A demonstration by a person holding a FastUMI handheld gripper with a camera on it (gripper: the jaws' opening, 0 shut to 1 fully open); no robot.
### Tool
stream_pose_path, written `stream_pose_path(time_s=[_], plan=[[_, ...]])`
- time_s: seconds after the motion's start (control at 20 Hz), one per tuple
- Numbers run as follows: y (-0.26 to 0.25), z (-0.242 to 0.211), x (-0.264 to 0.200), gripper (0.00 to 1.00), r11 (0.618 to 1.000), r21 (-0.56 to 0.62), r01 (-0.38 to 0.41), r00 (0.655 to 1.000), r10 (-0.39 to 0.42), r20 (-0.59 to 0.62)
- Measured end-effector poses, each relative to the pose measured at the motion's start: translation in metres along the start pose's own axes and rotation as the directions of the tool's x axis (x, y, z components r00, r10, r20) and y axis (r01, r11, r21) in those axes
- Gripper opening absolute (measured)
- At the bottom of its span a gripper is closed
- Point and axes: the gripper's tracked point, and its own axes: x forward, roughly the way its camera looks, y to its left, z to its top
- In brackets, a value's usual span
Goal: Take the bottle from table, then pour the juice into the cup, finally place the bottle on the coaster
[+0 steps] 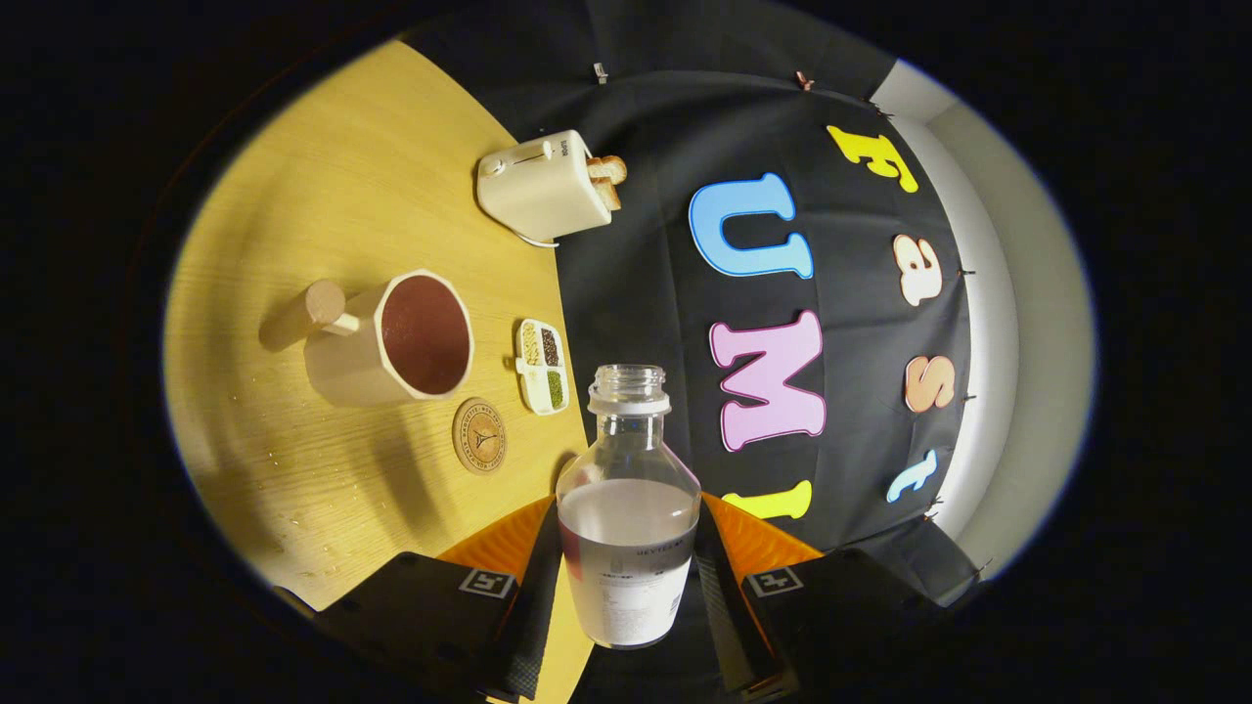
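We hold the bottle [628,508] between the two fingers of the gripper [628,577], one finger pressed to each flank of the glass body, so the gripper is closed on it. The bottle has no cap, and a pale, cloudy juice fills it up to about the shoulder. A label wraps its lower half; we see a band of small capitals and finer print beneath, too small for us to read. Each finger block carries a small square black-and-white marker.

The view is tilted, so the wooden table [323,196] rises to the side and the bottle's mouth points toward 12 o'clock, along the line of the fingers.

From the bottle, the coaster [479,436] lies at about 10 o'clock, just beyond the left finger: a round wooden disc with a tower emblem and a ring of lettering we cannot make out. Farther out at 10 o'clock stands the cup [391,340], a faceted cream mug with a dark reddish inside and a thick wooden handle on its far side. The cup's base sits just beside the coaster. Between the cup and the bottle's neck, at about 11 o'clock, is a small white tray [543,366] with compartments of seeds. Well beyond, near 12 o'clock, a cream toaster [544,186] holds slices of bread; a small dark word on its face is illegible.
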Motion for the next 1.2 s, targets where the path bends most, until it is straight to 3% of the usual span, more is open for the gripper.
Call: stream_pose_path(time_s=[0.35, 1.2], plan=[[0.015, -0.001, 0.014, 0.71, 0.992, -0.124, -0.023, 1.0, 0.02, -0.019], [0.024, 0.014, 0.031, 0.7, 0.953, -0.302, -0.04, 0.999, 0.048, 0.018]])
